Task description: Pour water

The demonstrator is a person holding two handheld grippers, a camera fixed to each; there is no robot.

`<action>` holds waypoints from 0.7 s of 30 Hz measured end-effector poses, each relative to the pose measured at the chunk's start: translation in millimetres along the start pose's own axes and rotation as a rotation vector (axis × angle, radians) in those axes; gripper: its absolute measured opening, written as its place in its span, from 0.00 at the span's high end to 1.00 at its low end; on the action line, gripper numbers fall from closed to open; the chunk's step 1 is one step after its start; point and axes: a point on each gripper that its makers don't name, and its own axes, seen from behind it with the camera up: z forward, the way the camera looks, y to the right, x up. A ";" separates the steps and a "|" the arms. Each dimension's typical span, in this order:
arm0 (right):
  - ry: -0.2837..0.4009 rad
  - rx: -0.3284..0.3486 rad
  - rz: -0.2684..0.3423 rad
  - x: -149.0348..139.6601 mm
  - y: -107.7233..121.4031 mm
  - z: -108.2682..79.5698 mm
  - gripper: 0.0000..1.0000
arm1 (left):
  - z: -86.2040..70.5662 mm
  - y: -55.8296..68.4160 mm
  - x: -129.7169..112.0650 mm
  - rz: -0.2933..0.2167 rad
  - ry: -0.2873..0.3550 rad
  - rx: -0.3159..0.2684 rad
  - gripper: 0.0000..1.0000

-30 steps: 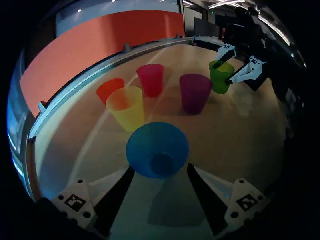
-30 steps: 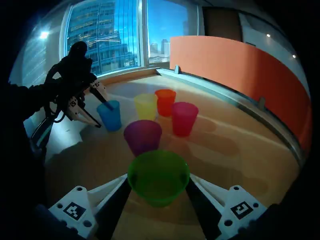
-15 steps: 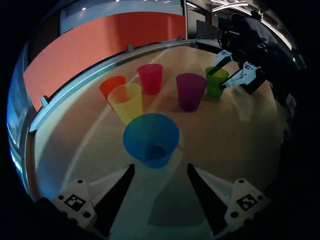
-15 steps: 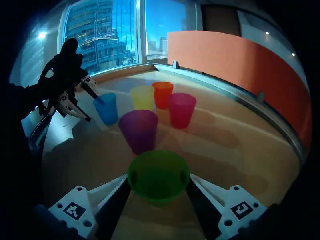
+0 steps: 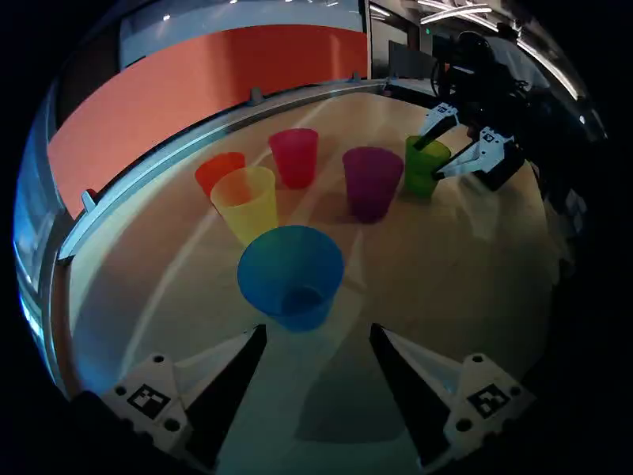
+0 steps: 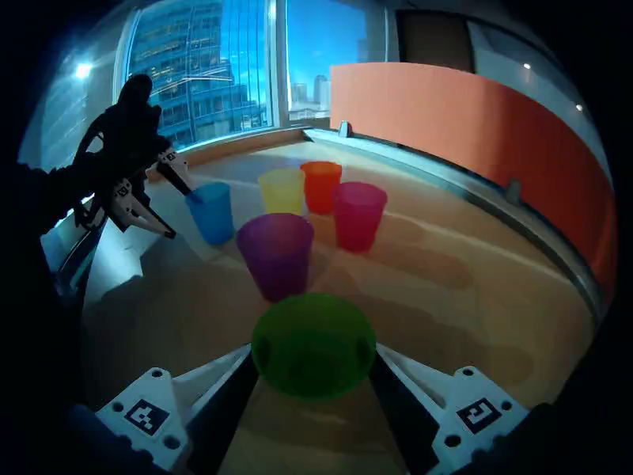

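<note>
Daylight floods in through the window [image 6: 214, 71] in the right gripper view, and the sleeve [image 6: 47, 190] before it is a black silhouette. The left gripper view is dimmer, ceiling strips [image 5: 447, 9] glinting, cups [image 5: 293, 269] throwing soft shadows on the table [image 5: 459, 261]. Fisheye bends the edges.

The left gripper [image 5: 316, 327] pointed forward and slightly down, its two fingers spread wide apart. In the right gripper view it stood at the far left, gripped from above by the left hand [image 6: 126, 146], a dark shape at the end of an outstretched left arm [image 6: 47, 198]. The right gripper [image 6: 313, 352] also held its fingers wide, one on each side of the green cup [image 6: 312, 376]; whether they pressed on it could not be told. In the left gripper view the right hand [image 5: 475, 67] held it tilted downward.
</note>
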 end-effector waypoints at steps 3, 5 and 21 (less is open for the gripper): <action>-0.005 -0.006 0.000 -2.5 0.3 -0.4 0.05 | -1.6 1.0 0.1 -0.001 0.001 0.001 0.03; -0.011 -0.014 -0.002 -4.9 1.2 -0.9 0.00 | -3.2 1.3 0.1 -0.001 0.002 0.004 0.03; 0.001 -0.061 -0.001 -17.8 -5.2 -33.8 0.00 | -28.1 -3.6 -3.0 -0.053 0.045 0.052 0.03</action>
